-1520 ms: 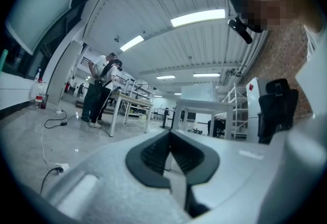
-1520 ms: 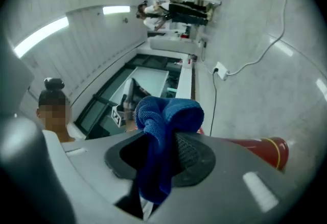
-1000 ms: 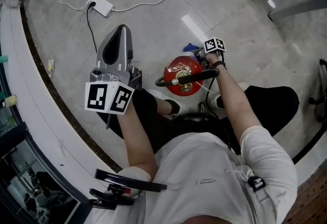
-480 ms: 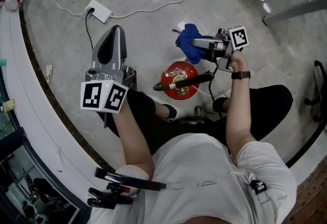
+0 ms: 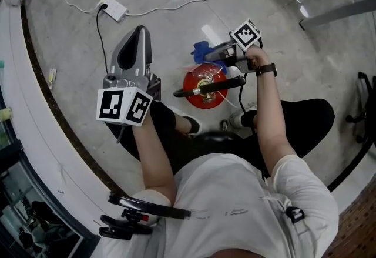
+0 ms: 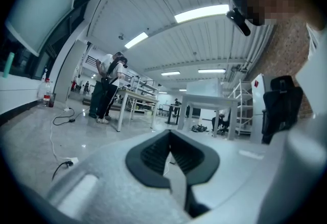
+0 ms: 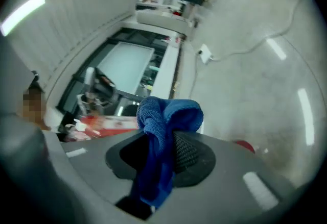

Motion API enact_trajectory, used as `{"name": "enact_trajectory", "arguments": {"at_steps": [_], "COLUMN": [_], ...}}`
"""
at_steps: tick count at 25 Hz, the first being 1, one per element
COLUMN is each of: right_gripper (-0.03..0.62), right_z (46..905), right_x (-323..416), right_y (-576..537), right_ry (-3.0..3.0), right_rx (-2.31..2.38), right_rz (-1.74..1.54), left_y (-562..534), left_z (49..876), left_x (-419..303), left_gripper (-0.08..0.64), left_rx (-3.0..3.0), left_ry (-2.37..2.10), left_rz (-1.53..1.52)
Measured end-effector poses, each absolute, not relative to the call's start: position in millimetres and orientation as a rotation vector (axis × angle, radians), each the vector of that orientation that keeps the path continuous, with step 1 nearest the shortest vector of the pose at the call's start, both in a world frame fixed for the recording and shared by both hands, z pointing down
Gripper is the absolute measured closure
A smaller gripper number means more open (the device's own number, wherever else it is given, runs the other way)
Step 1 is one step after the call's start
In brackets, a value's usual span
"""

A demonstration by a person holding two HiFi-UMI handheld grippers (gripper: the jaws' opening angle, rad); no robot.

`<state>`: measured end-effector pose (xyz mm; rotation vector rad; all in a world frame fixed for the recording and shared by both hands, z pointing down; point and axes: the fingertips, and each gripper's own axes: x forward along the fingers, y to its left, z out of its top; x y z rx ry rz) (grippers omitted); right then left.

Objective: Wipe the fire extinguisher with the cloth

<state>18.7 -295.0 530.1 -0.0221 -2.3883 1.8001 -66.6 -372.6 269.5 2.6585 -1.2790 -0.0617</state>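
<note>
A red fire extinguisher [image 5: 200, 89] stands on the floor between the person's feet, with its black handle [image 5: 211, 86] across the top. My right gripper [image 5: 215, 51] hovers just beyond the extinguisher's far side and is shut on a blue cloth [image 5: 201, 51]. In the right gripper view the blue cloth [image 7: 164, 121] bunches out from between the fingers of my right gripper [image 7: 162, 141], and a red edge of the extinguisher [image 7: 246, 145] shows at the right. My left gripper [image 5: 140, 32] is held to the left of the extinguisher, well apart from it. In its own view the left gripper [image 6: 170, 163] is shut on nothing.
A white power strip [image 5: 114, 6] with cables lies on the floor beyond the left gripper. A curved white counter [image 5: 35, 116] runs along the left. Metal table legs [image 5: 335, 13] stand at the upper right. Distant people and tables [image 6: 133, 100] appear in the left gripper view.
The right gripper lifted the cloth up off the extinguisher's right side, then swung it left and down to the extinguisher's far top. The left gripper has hardly moved.
</note>
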Motion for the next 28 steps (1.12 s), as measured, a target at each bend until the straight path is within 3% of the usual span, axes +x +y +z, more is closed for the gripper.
{"name": "enact_trajectory", "arguments": {"at_steps": [6,11,15,17,21,24,28], "right_gripper": [0.480,0.477,0.480,0.478,0.476,0.475,0.474], "right_z": [735.3,820.0,833.2,798.1,599.9,464.5,361.6], "right_x": [18.9,26.8,29.5,26.2,4.5,-7.3,-11.9], "right_y": [-290.1,-290.1,-291.9,-305.2,-355.3,-344.8,-283.0], "right_ry": [-1.987,-1.842,-1.843,-1.904,-2.304,-2.511,-2.543], "right_rx": [0.336,0.584,0.576,0.452,0.095,-0.293,-0.860], "right_rz": [1.960,1.929,1.701,1.580,1.625,1.386,1.062], "left_y": [-370.2,-366.8,-367.9,-370.1,-377.7,-381.4,-381.4], "left_z": [277.8,291.7,296.7,296.9,290.2,284.7,279.1], "left_x": [-74.3,-80.3,-90.2,-92.1,-102.0,-106.8,-111.2], "left_gripper": [0.561,0.561,0.561,0.561,0.561,0.561,0.561], "left_rx": [2.651,2.621,2.592,2.586,2.573,2.578,2.589], "left_ry": [-1.287,-1.308,-1.355,-1.363,-1.402,-1.404,-1.405], "left_rz": [-0.027,0.029,0.042,0.034,0.038,0.015,-0.014]}}
